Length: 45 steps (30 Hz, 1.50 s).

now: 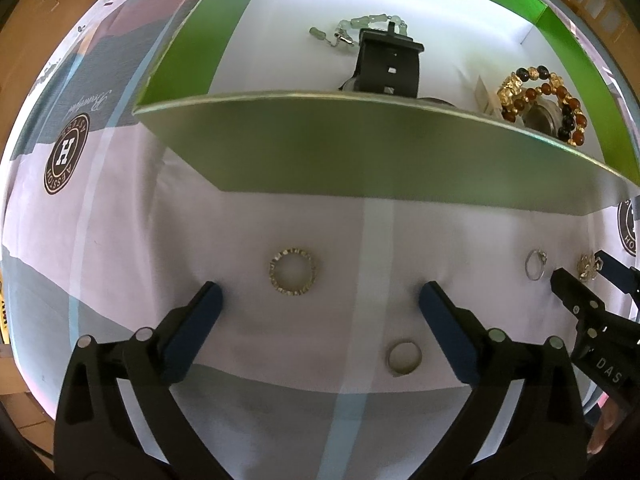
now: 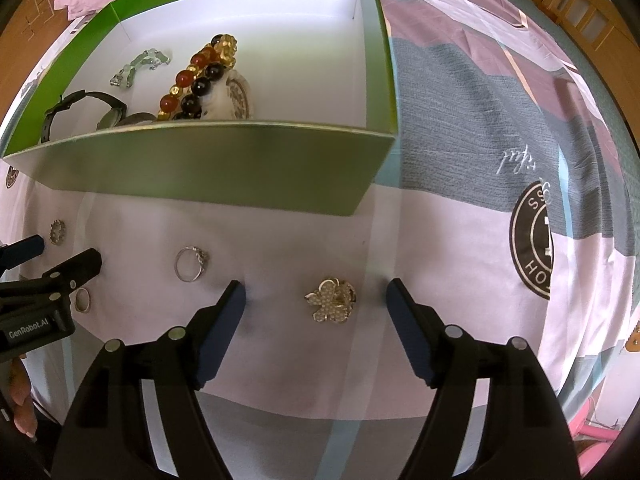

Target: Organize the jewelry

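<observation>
1. A green box [image 1: 360, 148] with a white floor sits on a patterned bedsheet [image 2: 460, 92], its near wall facing both grippers.
2. Inside the box lie a black watch [image 1: 390, 66], a pale green bracelet [image 1: 362, 24] and a bracelet of brown, black and gold beads [image 1: 544, 96], the last resting on a pale round watch [image 2: 238, 98].
3. The left gripper [image 1: 320, 292] points steeply down at the sheet with its jaws spread wide and nothing clamped; a studded ring [image 1: 295, 272] lies on the cloth between the fingertips, nearer the left one.
4. A plain band [image 1: 404, 357] lies just inside the left gripper's right finger [image 1: 444, 320], apart from it.
5. The right gripper [image 2: 316, 290] also stands released, its jaws either side of a gold flower brooch [image 2: 331, 300] that lies flat on the sheet, touched by neither finger.
6. A thin silver ring [image 2: 191, 264] with a small setting lies on the sheet between the two grippers, in front of the box.
</observation>
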{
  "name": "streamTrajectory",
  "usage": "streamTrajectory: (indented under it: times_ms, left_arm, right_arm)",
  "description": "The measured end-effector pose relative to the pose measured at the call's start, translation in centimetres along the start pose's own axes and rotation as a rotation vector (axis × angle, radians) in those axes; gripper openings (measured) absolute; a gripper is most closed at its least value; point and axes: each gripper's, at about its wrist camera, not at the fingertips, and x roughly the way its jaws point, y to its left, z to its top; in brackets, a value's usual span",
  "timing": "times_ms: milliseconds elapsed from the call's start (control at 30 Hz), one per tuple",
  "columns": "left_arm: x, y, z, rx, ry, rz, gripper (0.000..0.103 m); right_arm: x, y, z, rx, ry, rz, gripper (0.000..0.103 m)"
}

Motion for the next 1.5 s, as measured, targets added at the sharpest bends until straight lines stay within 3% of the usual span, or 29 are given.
streamTrajectory:
  times_ms: [200, 300, 400, 467, 500, 567, 633, 933, 1200, 1500]
  left_arm:
    - [-0.1, -0.1, 0.0, 0.004, 0.001, 0.001, 0.101]
    - [-0.5, -0.1, 0.0, 0.011, -0.01, 0.001, 0.093]
    - [-1.2, -0.2, -0.1, 0.022, -0.031, -0.005, 0.072]
    - [-1.6, -0.2, -0.1, 0.03, -0.045, -0.007, 0.047]
    - [-1.8, -0.1, -0.1, 0.032, -0.046, -0.01, 0.042]
    - [-2.1, 0.5, 0.0, 0.018, -0.04, -0.034, 0.021]
    - [-2.2, 1.5, 0.2, -0.014, -0.023, -0.085, 0.021]
    - [-3.2, 4.3, 0.4, -0.063, -0.009, -0.149, 0.021]
    - [-4.8, 4.9, -0.1, -0.057, -0.034, -0.146, 0.021]
    - [-5.4, 2.7, 0.1, -0.018, -0.039, -0.131, 0.021]
  right_arm:
    - [-0.1, -0.2, -0.4, -0.006, -0.007, -0.007, 0.074]
    - [-0.3, -0.1, -0.6, -0.009, -0.016, 0.004, 0.069]
    - [-0.9, 0.6, -0.8, -0.03, -0.027, 0.029, 0.05]
    - [-1.1, 1.0, -0.8, -0.047, -0.031, 0.038, 0.038]
    - [-1.3, 1.2, -0.8, -0.053, -0.034, 0.042, 0.033]
    - [-1.4, 1.3, -0.8, -0.056, -0.034, 0.053, 0.028]
    - [-1.5, 1.2, -0.8, -0.052, -0.035, 0.06, 0.025]
    - [-2.2, -0.3, -0.1, -0.01, -0.034, 0.092, 0.025]
    - [-3.5, -1.1, 0.1, 0.0, -0.055, 0.12, 0.025]
    - [-3.0, -1.4, -0.4, -0.013, -0.034, 0.113, 0.025]
